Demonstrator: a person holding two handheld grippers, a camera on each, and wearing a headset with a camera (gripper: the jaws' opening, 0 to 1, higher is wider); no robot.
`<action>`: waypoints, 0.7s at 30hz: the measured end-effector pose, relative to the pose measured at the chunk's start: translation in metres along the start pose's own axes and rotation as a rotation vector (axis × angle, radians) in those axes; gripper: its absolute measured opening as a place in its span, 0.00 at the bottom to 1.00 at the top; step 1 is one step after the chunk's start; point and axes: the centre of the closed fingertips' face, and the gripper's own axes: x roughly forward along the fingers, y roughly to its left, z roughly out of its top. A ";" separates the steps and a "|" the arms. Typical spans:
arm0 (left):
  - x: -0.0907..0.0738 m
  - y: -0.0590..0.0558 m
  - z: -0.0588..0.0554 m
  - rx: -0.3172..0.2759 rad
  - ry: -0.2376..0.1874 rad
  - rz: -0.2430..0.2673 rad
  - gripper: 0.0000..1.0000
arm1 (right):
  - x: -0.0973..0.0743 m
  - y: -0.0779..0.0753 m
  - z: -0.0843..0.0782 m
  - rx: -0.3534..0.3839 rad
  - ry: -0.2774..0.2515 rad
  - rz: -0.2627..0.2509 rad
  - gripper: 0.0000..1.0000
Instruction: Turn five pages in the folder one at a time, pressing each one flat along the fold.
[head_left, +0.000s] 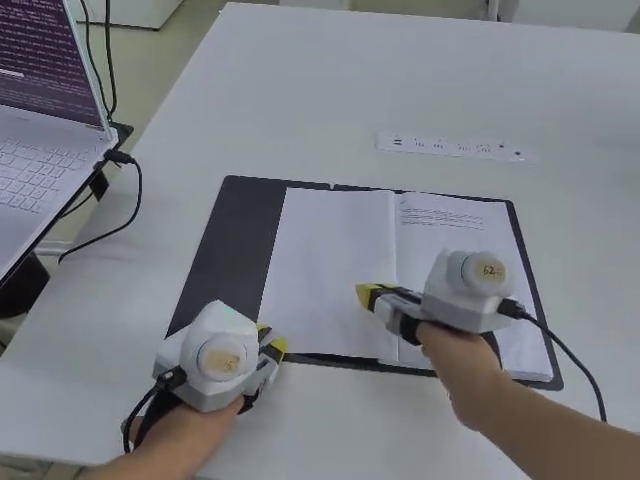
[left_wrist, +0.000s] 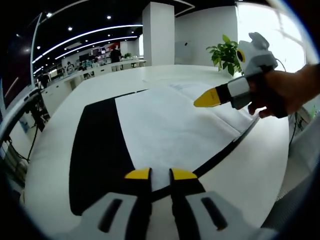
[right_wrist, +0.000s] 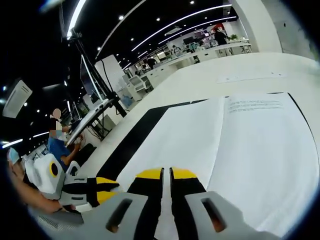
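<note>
- Head view showed the black folder (head_left: 235, 250) lying open near the middle of the white table (head_left: 300, 80), with 1 white page on each side of its fold (head_left: 397, 250).
- The left page (head_left: 330, 260) was blank; the right page (head_left: 455, 235) carried a few lines of print at its far end.
- The right gripper (head_left: 368, 295) pointed left across the near part of the folder, its yellow tips over the left page just beside the fold.
- In the right gripper view its jaws stood almost together, a narrow slit between them and nothing held.
- The left gripper (head_left: 272, 345) sat at the near left corner of the left page, by the folder's near edge.
- In the left gripper view its jaws were likewise narrow and held nothing.
- An open laptop (head_left: 35, 150) stood at the far left, with a black cable (head_left: 120, 215) beside it.
- A white power strip (head_left: 455, 147) lay beyond the folder.
</note>
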 end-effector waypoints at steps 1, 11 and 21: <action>0.000 0.000 0.000 -0.006 -0.005 -0.001 0.13 | 0.001 -0.004 0.002 0.007 0.000 -0.007 0.03; 0.001 -0.001 0.001 0.006 -0.022 -0.001 0.15 | 0.014 -0.033 0.022 0.051 -0.005 -0.027 0.00; 0.003 0.001 0.000 0.008 -0.033 0.002 0.15 | 0.019 -0.047 0.025 0.101 -0.013 -0.044 0.00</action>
